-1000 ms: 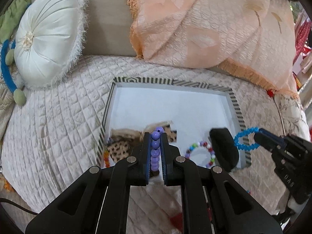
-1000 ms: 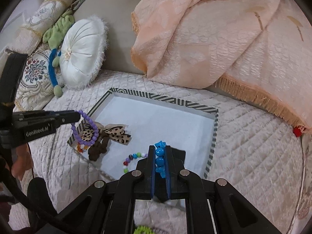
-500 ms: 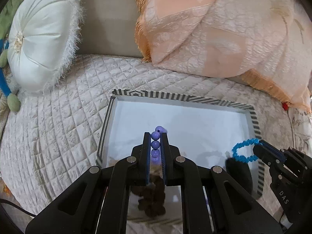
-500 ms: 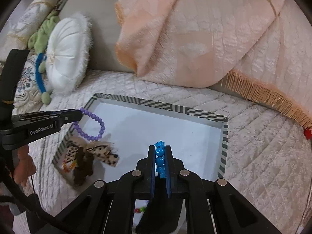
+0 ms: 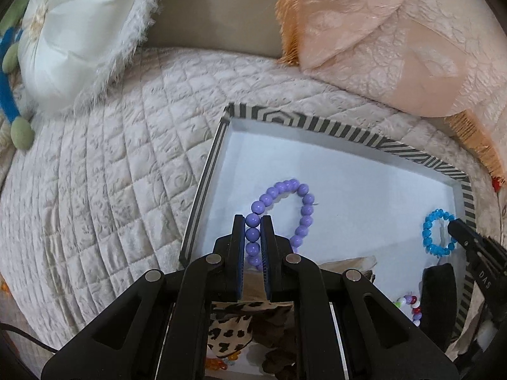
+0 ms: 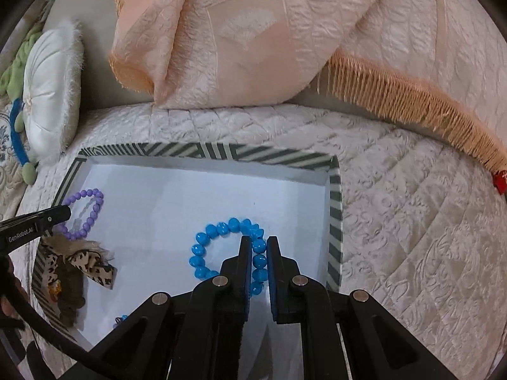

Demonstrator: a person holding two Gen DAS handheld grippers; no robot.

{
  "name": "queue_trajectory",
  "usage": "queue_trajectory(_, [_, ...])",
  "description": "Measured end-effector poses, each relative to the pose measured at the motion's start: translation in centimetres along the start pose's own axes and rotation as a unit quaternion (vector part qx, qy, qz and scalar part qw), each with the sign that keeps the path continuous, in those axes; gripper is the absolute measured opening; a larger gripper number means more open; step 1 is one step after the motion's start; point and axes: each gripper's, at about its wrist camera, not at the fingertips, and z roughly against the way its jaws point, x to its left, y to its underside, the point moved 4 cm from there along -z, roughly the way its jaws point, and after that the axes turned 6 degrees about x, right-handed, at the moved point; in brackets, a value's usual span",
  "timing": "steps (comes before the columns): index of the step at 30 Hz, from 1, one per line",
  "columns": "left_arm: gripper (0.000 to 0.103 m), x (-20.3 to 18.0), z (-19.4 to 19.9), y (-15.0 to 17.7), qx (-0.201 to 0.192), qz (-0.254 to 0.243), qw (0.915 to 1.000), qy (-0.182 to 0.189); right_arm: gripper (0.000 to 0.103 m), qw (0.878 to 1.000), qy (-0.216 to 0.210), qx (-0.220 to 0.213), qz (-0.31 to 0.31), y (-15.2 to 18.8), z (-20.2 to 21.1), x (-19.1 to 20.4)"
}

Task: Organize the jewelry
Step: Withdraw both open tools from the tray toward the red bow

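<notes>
Left wrist view: left gripper pinching purple bead bracelet, loop hanging low over white floor of striped-rim tray, near its left wall. Not released. Leopard-print bow, multicolour bead bracelet already in tray.

Right wrist view: right gripper clamped on blue bead bracelet, over tray near right wall. Judgement: both placements nearly done; letting go remains.
</notes>
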Motion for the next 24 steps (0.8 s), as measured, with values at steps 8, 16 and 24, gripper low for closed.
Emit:
queue_trajectory(8, [0.05, -0.3, 0.6, 1.2, -0.001, 0.005, 0.9998, 0.017, 0.038, 1.0, -0.017, -0.021, 0.005, 1.6, 2.3, 0.8])
queue_trajectory(16, [0.05, -1.1, 4.4, 4.4, -0.032, -0.015, 0.9992, 0.016, 0.038, 0.998, -0.04, -0.049, 0.009, 4.6, 6.6, 2.0])
queue_trajectory(24, [0.05, -1.6, 8.3, 8.8, -0.087, -0.022, 0.996, 0.004, 0.038, 0.998, -0.036, -0.057, 0.004, 9.1, 9.7, 2.5])
